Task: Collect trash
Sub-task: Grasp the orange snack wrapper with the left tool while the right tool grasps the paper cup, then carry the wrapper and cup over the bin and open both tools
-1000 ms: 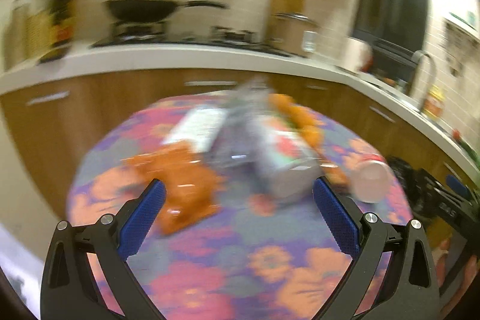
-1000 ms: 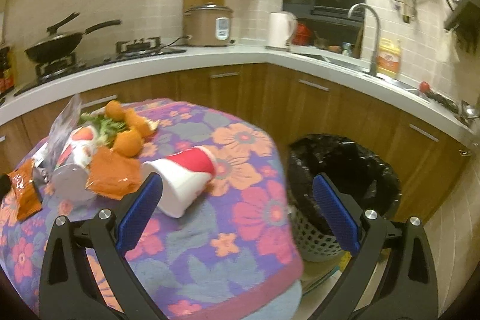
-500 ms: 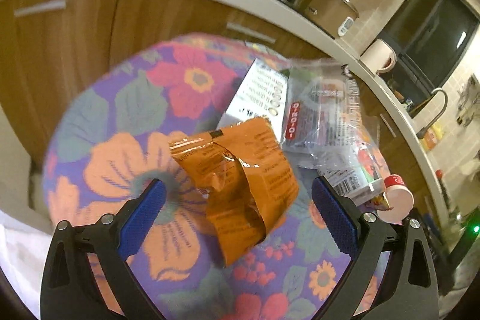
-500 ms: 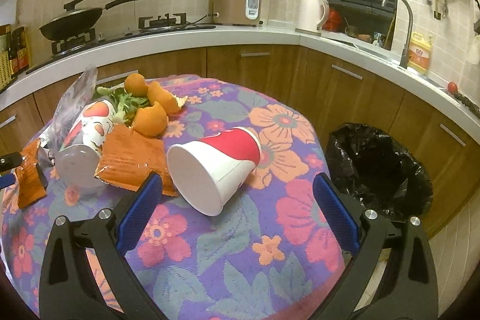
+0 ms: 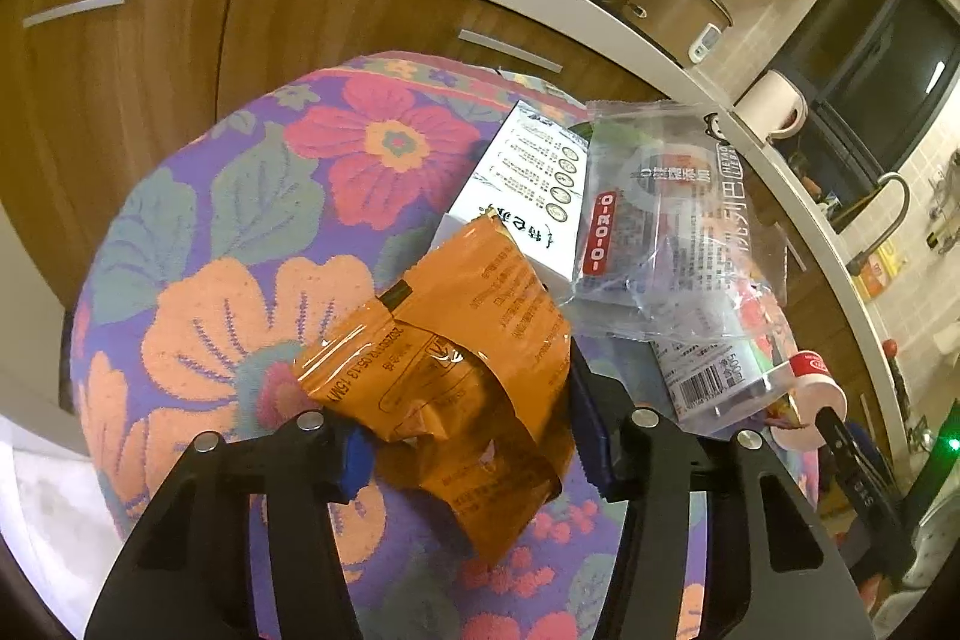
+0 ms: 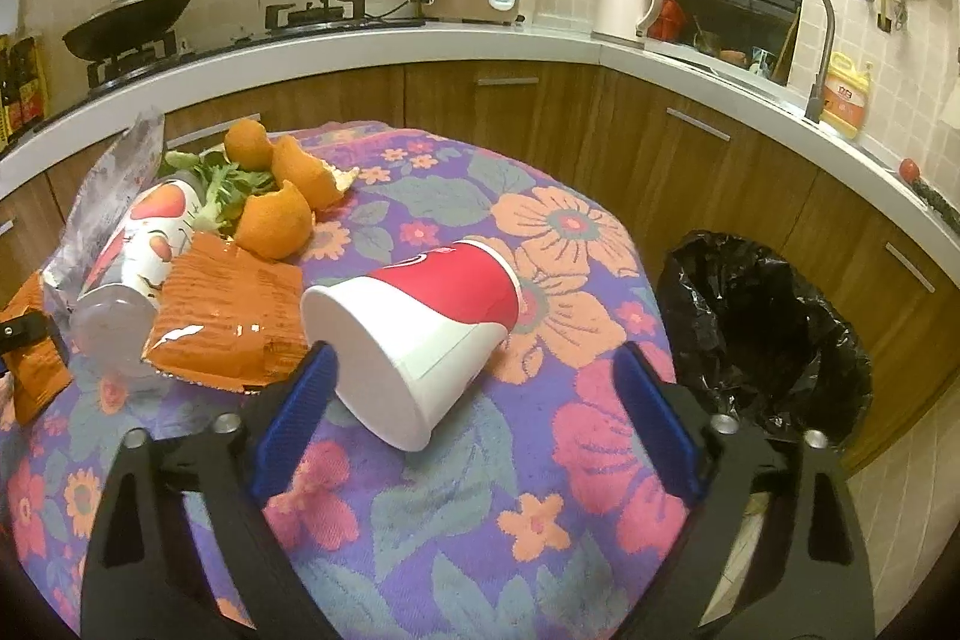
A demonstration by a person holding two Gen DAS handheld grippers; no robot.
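Observation:
An orange snack wrapper (image 5: 456,340) lies crumpled on the flowered tablecloth (image 5: 240,220). My left gripper (image 5: 471,445) is closing around it, and both blue pads touch its sides. In the right wrist view a red and white paper cup (image 6: 420,316) lies on its side with its mouth towards me. My right gripper (image 6: 474,352) is closing with the cup between its jaws. The left pad is close to the cup's rim and the right pad stands apart from it.
A bin with a black bag (image 6: 762,328) stands on the floor right of the table. Left of the cup lie a second orange wrapper (image 6: 228,316), a drink bottle (image 6: 138,256), orange peels (image 6: 276,220) and greens (image 6: 222,184). A white box (image 5: 522,184) and a clear bag (image 5: 660,220) lie behind the held wrapper.
My left gripper swung down over the orange wrapper and its jaws closed in on it. My right gripper came closer to the cup and its jaws narrowed a little.

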